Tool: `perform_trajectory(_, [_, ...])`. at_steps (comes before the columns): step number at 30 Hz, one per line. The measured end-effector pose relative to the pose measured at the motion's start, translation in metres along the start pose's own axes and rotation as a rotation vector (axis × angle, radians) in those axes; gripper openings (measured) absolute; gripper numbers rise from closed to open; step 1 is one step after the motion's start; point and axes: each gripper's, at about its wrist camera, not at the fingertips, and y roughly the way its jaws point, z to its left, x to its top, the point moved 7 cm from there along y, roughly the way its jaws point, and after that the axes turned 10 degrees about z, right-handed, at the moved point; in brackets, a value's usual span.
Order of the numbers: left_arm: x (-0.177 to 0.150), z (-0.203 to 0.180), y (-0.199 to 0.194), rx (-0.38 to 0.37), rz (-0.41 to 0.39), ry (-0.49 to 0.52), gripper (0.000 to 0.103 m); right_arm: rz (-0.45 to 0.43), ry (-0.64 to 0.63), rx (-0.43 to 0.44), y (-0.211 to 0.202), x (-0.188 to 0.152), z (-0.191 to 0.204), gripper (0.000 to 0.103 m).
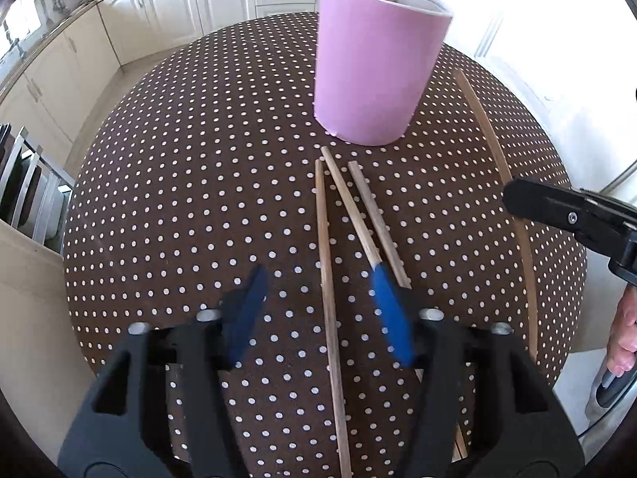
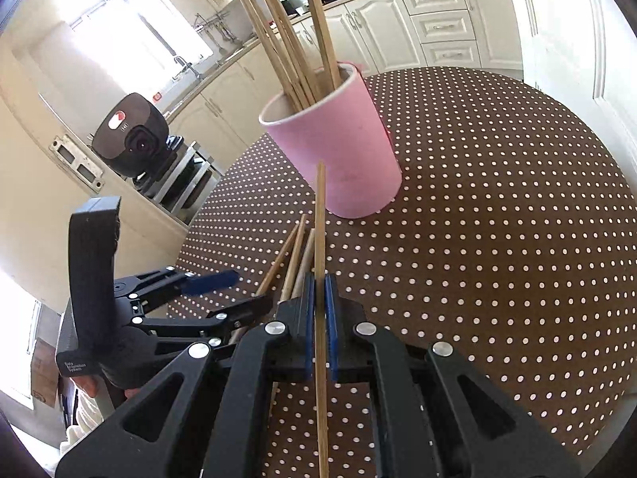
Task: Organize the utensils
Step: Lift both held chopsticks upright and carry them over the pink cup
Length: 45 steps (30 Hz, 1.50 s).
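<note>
Pink cup (image 1: 374, 71), brown white-dotted tablecloth (image 1: 199, 199)

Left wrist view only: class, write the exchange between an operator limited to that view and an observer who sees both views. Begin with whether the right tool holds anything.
Operator: Is the right tool gripping the long chopstick at my right edge?
Observer: Yes. Its pads are shut on the long chopstick, whose free end points toward the pink cup.
Operator: My view cuts off the top of the pink cup. What is in it?
Observer: Several standing chopsticks, leaning and fanning out above the rim.
</note>
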Motion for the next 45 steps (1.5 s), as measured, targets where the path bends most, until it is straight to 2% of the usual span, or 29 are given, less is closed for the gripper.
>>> perform_trajectory(1, [-0.001,0.001,0.002,0.006,0.011,-0.004,0.056,0.006,0.002,-0.005,0.001,-0.001,-0.002,0.004])
perform_trajectory(3, [0.000,0.006,0.013,0.017,0.045,-0.017,0.044,0.016,0.004,-0.007,0.001,-0.002,-0.002,0.004])
perform_trajectory(4, [0.001,0.007,0.012,0.058,0.030,-0.010,0.038,0.020,0.007,-0.010,0.003,-0.003,-0.004,0.004])
perform_trajectory(7, [0.003,0.006,0.014,0.081,0.041,-0.018,0.035,0.030,0.003,-0.012,0.004,-0.005,-0.004,0.004])
perform_trajectory(8, [0.004,0.006,0.014,0.089,0.048,-0.028,0.028,0.032,0.004,-0.013,0.005,-0.005,-0.004,0.004])
perform_trajectory(9, [0.007,0.005,0.014,0.098,0.052,-0.040,0.016,0.035,0.005,-0.010,0.005,-0.005,-0.003,0.004])
perform_trajectory(11, [0.014,0.003,0.014,0.100,0.046,-0.081,0.007,0.032,0.011,-0.002,0.004,-0.005,-0.002,0.004])
perform_trajectory(16, [0.013,0.015,0.009,0.010,-0.012,-0.160,0.006,-0.003,0.022,0.021,-0.002,-0.001,-0.002,0.004])
perform_trajectory(19, [0.014,0.028,0.000,-0.004,-0.052,-0.194,0.006,-0.032,0.026,0.029,-0.008,0.004,-0.001,0.004])
perform_trajectory(23, [0.013,0.037,-0.025,-0.037,-0.114,-0.210,0.006,-0.075,0.039,0.081,-0.016,0.009,-0.001,0.004])
perform_trajectory(25, [0.012,0.043,-0.038,-0.024,-0.158,-0.213,0.006,-0.091,0.050,0.105,-0.019,0.012,-0.002,0.004])
perform_trajectory(28, [0.012,0.042,-0.063,-0.043,-0.221,-0.223,0.006,-0.134,0.056,0.132,-0.028,0.018,0.000,0.004])
perform_trajectory(31, [0.009,0.042,-0.091,0.009,-0.311,-0.227,0.006,-0.181,0.052,0.194,-0.038,0.025,0.005,0.004])
perform_trajectory(37, [0.015,0.030,-0.111,0.035,-0.391,-0.230,0.006,-0.309,0.038,0.239,-0.063,0.035,0.017,0.004])
perform_trajectory(41, [0.022,0.018,-0.115,0.027,-0.425,-0.209,0.006,-0.404,-0.002,0.212,-0.080,0.039,0.025,0.004])
perform_trajectory(45, [0.028,0.011,-0.127,0.042,-0.493,-0.195,0.006,-0.485,-0.041,0.186,-0.095,0.043,0.032,0.004])
